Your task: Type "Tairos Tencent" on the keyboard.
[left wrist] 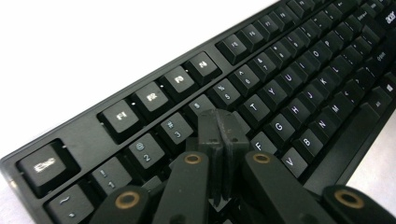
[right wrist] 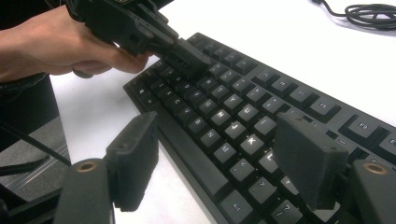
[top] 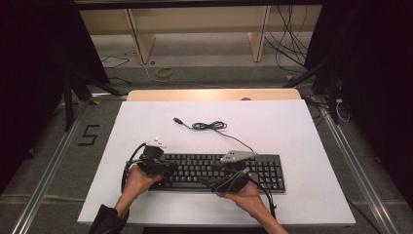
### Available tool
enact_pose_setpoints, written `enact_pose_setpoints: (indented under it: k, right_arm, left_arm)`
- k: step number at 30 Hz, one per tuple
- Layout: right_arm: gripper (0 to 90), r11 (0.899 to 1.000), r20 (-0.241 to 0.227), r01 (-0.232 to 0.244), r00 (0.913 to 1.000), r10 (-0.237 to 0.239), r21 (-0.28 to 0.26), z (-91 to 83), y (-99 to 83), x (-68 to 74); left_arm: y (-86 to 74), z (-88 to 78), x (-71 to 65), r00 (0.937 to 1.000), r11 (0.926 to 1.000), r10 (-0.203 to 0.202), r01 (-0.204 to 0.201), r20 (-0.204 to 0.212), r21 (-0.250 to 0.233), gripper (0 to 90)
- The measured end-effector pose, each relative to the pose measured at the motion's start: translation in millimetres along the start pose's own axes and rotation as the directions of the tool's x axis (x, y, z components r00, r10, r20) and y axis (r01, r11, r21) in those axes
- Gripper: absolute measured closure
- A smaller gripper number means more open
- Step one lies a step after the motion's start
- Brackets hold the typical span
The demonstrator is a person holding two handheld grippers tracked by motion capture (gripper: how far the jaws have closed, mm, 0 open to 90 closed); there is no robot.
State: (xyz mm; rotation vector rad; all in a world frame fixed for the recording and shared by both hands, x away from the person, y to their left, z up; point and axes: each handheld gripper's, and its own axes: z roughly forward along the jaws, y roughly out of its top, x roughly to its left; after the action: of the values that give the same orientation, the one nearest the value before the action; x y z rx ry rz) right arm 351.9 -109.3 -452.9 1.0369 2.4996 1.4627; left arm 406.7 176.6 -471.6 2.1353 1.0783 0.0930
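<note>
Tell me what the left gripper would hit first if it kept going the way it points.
The shut left gripper points down at the black plastic computer keyboard; it would probably meet the keys below the number row, near 4, though contact is unclear.

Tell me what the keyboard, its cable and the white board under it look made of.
Keyboard: likely moulded plastic, black, matte case and keys with printed white legends. Cable: thin, black, probably rubber- or plastic-sheathed, lying in loose coils. White board: matte, flat, no glare; foam board or painted panel, hard to tell.
</note>
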Motion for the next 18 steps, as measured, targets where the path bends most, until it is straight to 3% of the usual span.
enact_pose_setpoints:
  k: [18]
  right_arm:
    - [33.5, 1.000, -0.002, 0.005, 1.0000, -0.005, 0.001, 1.1, 1.9, 0.6]
  left_arm:
    - [-0.9, -17.0, -3.8, 0.9982, 0.9986, -0.017, 0.020, 0.058, -0.050, 65.9]
